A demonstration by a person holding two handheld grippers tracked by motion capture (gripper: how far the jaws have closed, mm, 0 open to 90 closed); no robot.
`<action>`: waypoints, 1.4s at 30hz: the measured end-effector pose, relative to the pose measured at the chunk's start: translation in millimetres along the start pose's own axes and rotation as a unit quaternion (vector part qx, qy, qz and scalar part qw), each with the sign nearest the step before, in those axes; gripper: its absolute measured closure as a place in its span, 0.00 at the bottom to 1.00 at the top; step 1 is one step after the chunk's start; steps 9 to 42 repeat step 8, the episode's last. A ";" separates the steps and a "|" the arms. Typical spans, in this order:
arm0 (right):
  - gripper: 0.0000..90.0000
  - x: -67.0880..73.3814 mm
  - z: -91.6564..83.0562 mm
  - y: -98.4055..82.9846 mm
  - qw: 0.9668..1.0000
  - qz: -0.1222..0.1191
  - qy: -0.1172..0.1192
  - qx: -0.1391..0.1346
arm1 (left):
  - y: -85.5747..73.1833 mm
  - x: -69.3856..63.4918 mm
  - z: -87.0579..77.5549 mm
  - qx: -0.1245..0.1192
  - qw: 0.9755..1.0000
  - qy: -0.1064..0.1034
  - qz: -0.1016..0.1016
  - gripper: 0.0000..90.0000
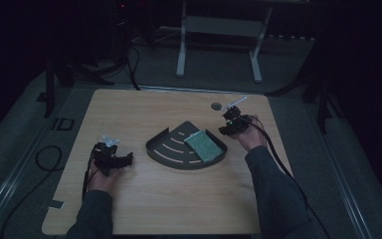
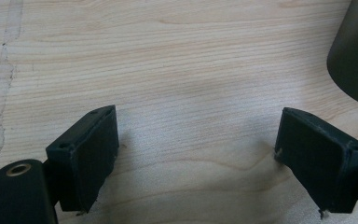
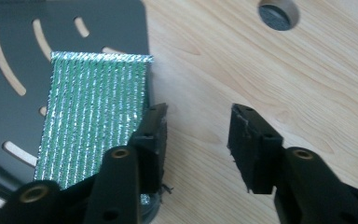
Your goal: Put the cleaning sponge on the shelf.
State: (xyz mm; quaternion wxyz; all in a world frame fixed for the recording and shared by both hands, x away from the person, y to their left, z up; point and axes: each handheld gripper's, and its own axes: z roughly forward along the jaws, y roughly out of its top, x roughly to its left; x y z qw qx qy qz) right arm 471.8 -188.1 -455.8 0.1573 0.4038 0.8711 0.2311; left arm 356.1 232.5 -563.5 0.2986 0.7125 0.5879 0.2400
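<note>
A dark fan-shaped tray (image 1: 171, 144) with curved slots lies at the middle of the wooden table. A shiny green packet (image 1: 205, 145) lies flat on the tray's right part. Just right of the tray, my right gripper (image 1: 227, 130) is open over bare wood. In the right gripper view, the packet (image 3: 93, 116) on the tray (image 3: 28, 46) lies left of the right gripper (image 3: 196, 140), whose jaws are empty. My left gripper (image 1: 124, 160) rests left of the tray, open. In the left gripper view, the left gripper (image 2: 196, 158) has only wood between its jaws, and the tray's edge (image 2: 354, 56) is at the upper right.
A round cable hole (image 1: 216, 106) sits in the table behind the right gripper, also in the right gripper view (image 3: 278, 14). A white metal frame (image 1: 181, 45) stands on the floor beyond the table. Cables trail off both grippers and lie on the floor at left.
</note>
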 end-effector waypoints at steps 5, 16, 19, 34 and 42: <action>0.59 -9.7 -8.1 -10.6 0.999 0.029 -0.005 -0.015 | 0.0 0.0 0.0 0.000 1.000 0.000 0.000 0.15; 0.57 -13.8 -11.3 -17.7 0.999 0.035 -0.012 -0.012 | 0.0 0.0 0.0 0.000 1.000 0.000 0.000 0.15; 0.57 -13.8 -11.3 -17.7 0.999 0.035 -0.012 -0.012 | 0.0 0.0 0.0 0.000 1.000 0.000 0.000 0.15; 0.57 -13.8 -11.3 -17.7 0.999 0.035 -0.012 -0.012 | 0.0 0.0 0.0 0.000 1.000 0.000 0.000 0.15; 0.57 -13.8 -11.3 -17.7 0.999 0.035 -0.012 -0.012 | 0.0 0.0 0.0 0.000 1.000 0.000 0.000 0.15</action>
